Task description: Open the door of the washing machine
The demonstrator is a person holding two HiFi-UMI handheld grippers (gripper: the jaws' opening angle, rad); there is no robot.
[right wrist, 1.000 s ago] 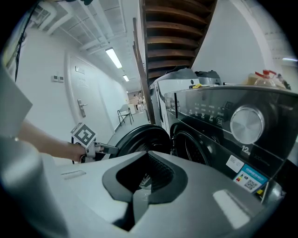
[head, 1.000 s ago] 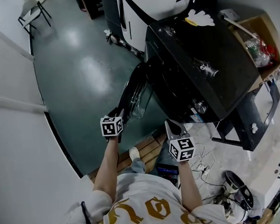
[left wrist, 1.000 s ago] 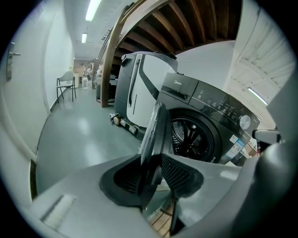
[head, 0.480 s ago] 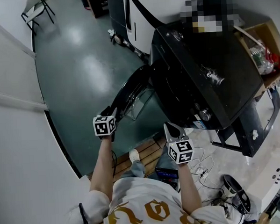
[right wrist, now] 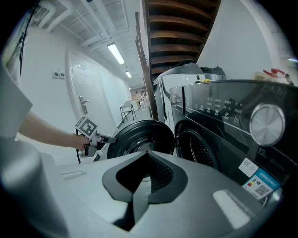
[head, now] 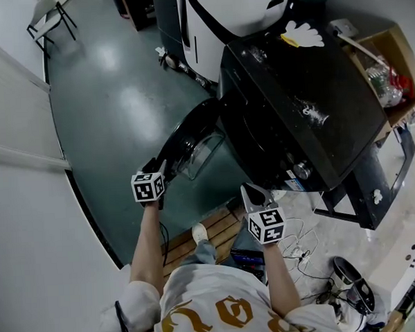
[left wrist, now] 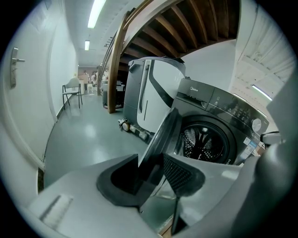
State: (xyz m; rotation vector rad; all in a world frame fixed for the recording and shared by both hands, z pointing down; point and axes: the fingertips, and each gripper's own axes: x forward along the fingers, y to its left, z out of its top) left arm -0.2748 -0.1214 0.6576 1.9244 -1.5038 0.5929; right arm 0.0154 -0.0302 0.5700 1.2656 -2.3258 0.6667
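Left gripper view: my left fingers [left wrist: 182, 173] pinching the door [left wrist: 163, 135] rim, right fingers [right wrist: 160, 175] shut empty, I'd pull gently along the hinge arc.

Right of centre, the washing machine [head: 309, 115], with its door [head: 192, 131] swung out leftward off the front. At the door's free edge, the left gripper [head: 154, 166], that edge between its jaws. Before the machine's front, right of the door and apart from it, the right gripper [head: 254, 190]. Behind the machine, a second appliance [head: 234, 4]; on its right, a cardboard box [head: 395, 32]; beneath the grippers, a wooden pallet [head: 219, 227].
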